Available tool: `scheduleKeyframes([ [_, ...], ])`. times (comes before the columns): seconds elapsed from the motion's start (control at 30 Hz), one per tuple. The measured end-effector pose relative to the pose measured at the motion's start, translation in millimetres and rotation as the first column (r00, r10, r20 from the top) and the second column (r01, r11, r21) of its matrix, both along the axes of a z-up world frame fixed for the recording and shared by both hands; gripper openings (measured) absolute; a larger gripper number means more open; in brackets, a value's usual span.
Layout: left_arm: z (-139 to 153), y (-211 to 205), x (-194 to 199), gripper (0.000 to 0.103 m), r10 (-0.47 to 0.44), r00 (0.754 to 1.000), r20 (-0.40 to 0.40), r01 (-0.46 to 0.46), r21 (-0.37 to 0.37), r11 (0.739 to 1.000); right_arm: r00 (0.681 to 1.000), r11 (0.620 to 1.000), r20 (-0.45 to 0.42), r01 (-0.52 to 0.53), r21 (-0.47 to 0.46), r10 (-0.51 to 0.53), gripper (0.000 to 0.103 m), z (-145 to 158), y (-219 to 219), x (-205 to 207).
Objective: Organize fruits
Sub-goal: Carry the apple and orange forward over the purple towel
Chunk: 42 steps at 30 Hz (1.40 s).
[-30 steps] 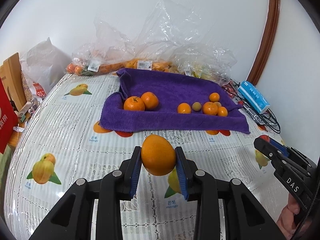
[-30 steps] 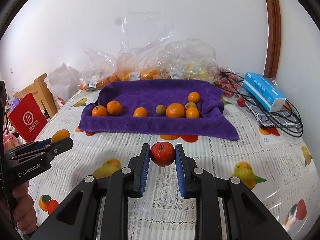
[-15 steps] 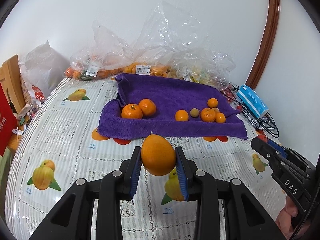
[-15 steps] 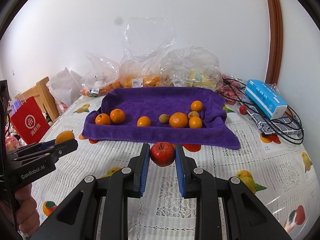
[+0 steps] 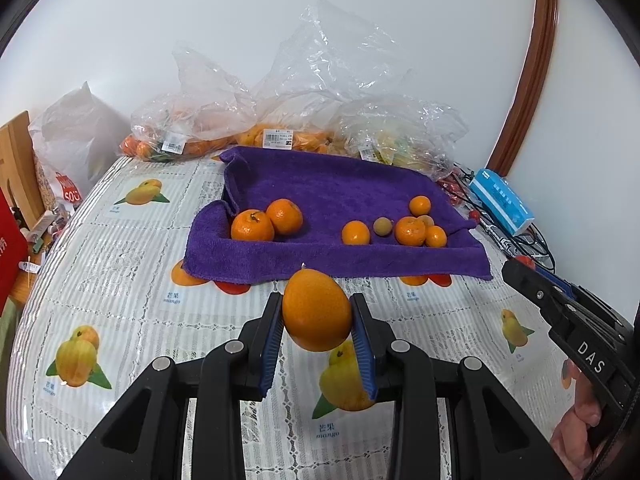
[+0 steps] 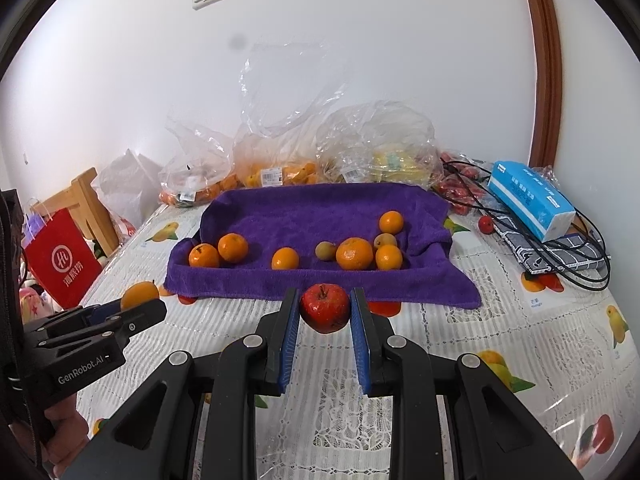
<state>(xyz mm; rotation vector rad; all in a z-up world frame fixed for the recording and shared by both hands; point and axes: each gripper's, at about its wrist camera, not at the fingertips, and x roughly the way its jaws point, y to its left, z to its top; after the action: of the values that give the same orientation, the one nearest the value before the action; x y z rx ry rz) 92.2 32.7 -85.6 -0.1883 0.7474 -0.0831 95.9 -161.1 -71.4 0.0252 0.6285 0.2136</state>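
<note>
Two black hand-held grippers each clamp one fruit above the fruit-printed tablecloth (image 5: pixel 120 280): the left gripper (image 5: pixel 318 332) pinches a smooth orange citrus fruit (image 5: pixel 316 310) at lower centre, the right gripper (image 6: pixel 325 322) a small red apple (image 6: pixel 325 307). Beyond them, mid-frame, loose tangerines (image 6: pixel 354 253) lie on a purple towel (image 6: pixel 320 216).

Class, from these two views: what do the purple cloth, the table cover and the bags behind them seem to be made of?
Purple cloth: seemingly soft microfibre or terry, matte; fuzzy pile, limp folds.
Table cover: probably glossy clear plastic over a lace-patterned, fruit-printed layer; shows glare.
Bags: thin clear plastic film; crinkled, see-through, with shiny highlights.
</note>
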Motion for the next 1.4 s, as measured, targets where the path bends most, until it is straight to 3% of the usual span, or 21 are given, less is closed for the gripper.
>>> scheduleKeyframes([
  [1.4, -1.1, -0.1, 48.9, 0.031, 0.009, 1.0, -0.009, -0.01, -0.035, 0.999, 1.0, 1.0, -0.012, 0.011, 0.026, -0.01, 0.025, -4.9, -9.4, 48.1],
])
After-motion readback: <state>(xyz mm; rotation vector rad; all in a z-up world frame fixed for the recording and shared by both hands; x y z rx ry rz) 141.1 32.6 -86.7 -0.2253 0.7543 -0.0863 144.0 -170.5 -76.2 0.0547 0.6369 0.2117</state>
